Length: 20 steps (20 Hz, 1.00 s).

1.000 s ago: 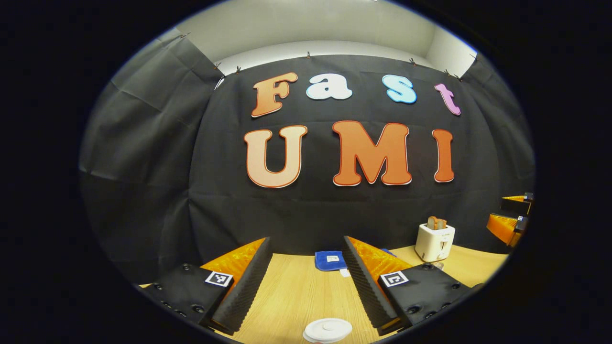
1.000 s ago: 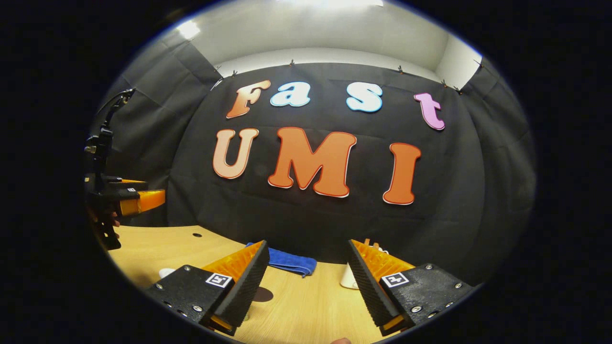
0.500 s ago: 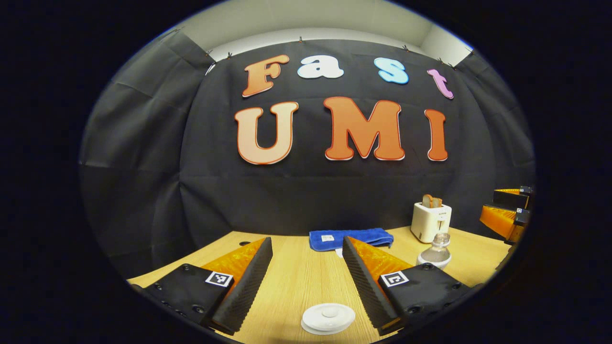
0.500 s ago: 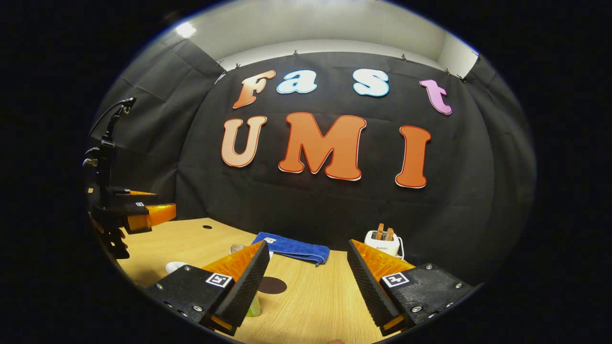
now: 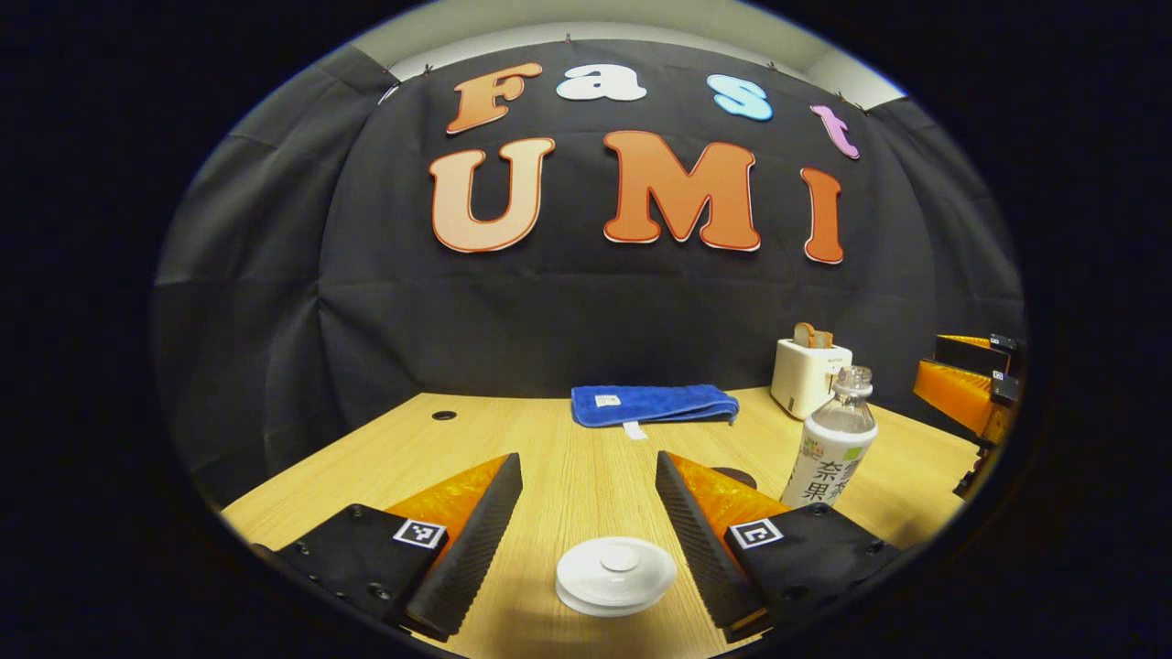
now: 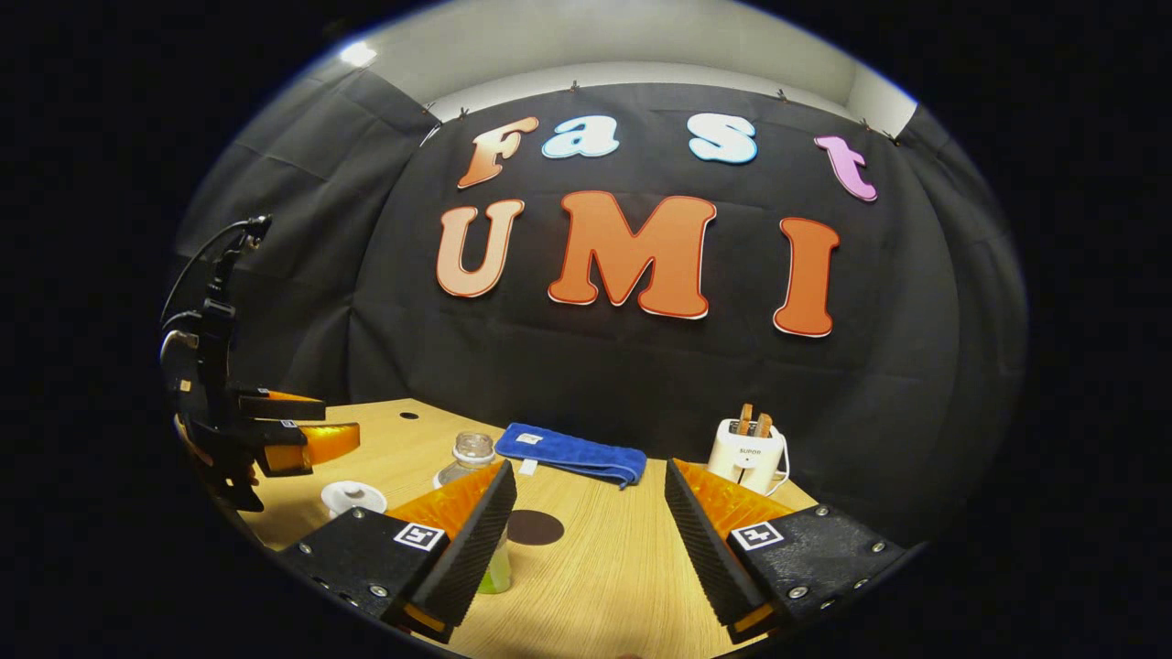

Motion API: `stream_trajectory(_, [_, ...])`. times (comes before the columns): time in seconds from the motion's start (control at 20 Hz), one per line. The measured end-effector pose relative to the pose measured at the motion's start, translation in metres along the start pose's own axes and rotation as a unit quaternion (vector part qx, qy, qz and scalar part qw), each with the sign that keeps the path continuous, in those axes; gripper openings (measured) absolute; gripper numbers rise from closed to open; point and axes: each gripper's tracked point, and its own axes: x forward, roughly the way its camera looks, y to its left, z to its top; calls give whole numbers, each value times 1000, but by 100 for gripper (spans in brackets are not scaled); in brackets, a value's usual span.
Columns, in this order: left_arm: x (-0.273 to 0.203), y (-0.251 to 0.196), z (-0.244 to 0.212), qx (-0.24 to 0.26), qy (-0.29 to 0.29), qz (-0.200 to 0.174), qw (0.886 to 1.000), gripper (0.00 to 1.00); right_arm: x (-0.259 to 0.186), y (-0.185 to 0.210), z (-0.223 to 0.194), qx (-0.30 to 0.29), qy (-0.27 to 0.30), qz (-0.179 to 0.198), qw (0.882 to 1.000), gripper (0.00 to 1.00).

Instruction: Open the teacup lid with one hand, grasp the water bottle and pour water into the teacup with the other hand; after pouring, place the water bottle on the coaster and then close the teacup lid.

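Note:
In the left gripper view the white teacup lid (image 5: 616, 574) with its round knob lies low between my left gripper (image 5: 586, 513), whose fingers stand wide apart above it. The clear water bottle (image 5: 831, 450) with a white label stands to the right, a dark round coaster (image 5: 732, 477) just left of its base. In the right gripper view my right gripper (image 6: 591, 526) is open and holds nothing; the bottle (image 6: 473, 452) rises behind its left finger, the coaster (image 6: 535, 527) lies between the fingers, and the lid (image 6: 352, 497) sits under the left gripper (image 6: 302, 426) at far left.
A folded blue cloth (image 5: 652, 404) lies at the back of the wooden table (image 5: 385, 458). A white toaster (image 5: 809, 373) holding bread stands at the back right. The table has a small round hole (image 5: 444, 415) near its back left.
Both views have tilted downward, so more of the table shows. The bottle, the coaster and the whole lid have come into sight. Both grippers stay open.

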Motion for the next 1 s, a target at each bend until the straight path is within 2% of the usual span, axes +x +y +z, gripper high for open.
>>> stream_trajectory(0.4, [8,-15,-43,31,44,-28,998,97,1,6,-21,11,25,13,1000,98])
stream_trajectory(0.5, [10,-19,-55,39,56,-32,997,91,1,7,-25,14,27,16,999,98])
stream_trajectory(0.6, [12,-22,-64,43,65,-35,996,92,2,7,-30,14,33,17,999,98])
stream_trajectory(0.65, [13,-24,-68,44,71,-37,996,82,3,6,-33,14,36,15,999,98])
stream_trajectory(0.8, [13,-20,-76,44,78,-35,995,75,2,2,-36,19,41,12,999,98])
stream_trajectory(0.95, [16,-19,-75,38,79,-32,996,58,3,-1,-40,28,45,11,999,98])
stream_trajectory(1.0, [17,-18,-76,40,80,-29,996,56,3,-2,-40,29,46,9,998,98])
